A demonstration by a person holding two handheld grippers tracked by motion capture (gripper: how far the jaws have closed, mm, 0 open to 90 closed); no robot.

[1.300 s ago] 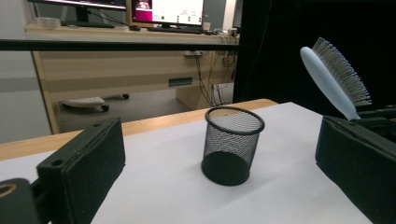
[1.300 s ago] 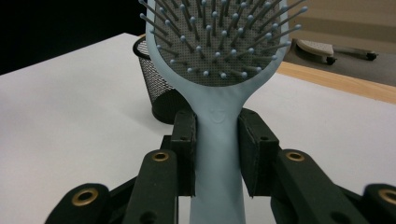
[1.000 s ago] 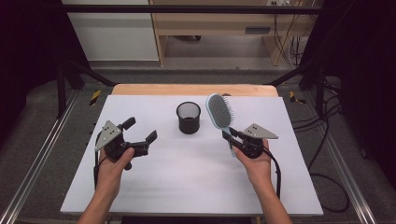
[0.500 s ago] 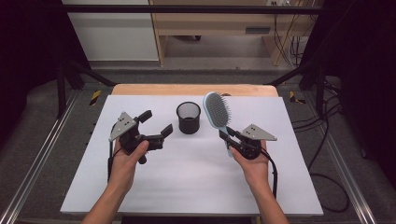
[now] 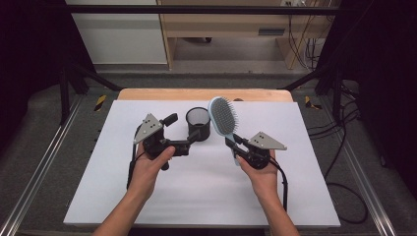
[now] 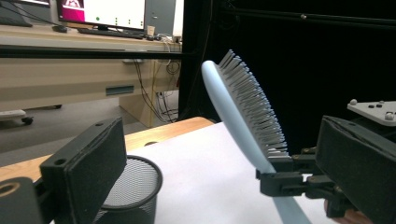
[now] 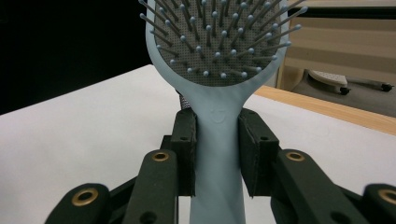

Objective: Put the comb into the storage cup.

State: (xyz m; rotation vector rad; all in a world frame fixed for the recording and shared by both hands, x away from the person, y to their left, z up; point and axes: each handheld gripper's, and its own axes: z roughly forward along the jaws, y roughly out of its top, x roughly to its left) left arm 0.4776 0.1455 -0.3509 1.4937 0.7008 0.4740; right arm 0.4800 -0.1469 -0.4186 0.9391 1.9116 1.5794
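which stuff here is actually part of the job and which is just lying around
In the job:
- hairbrush, its handle clamped in the right gripper
- black mesh cup, with the open left gripper close beside it

Lying about:
- white table sheet, only the work surface
- wooden desk beyond the table
- cables on the floor at the right

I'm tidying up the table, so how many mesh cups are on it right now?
1. The black mesh cup stands upright on the white table near the far edge, between the open left gripper and the blue hairbrush clamped in the right gripper.
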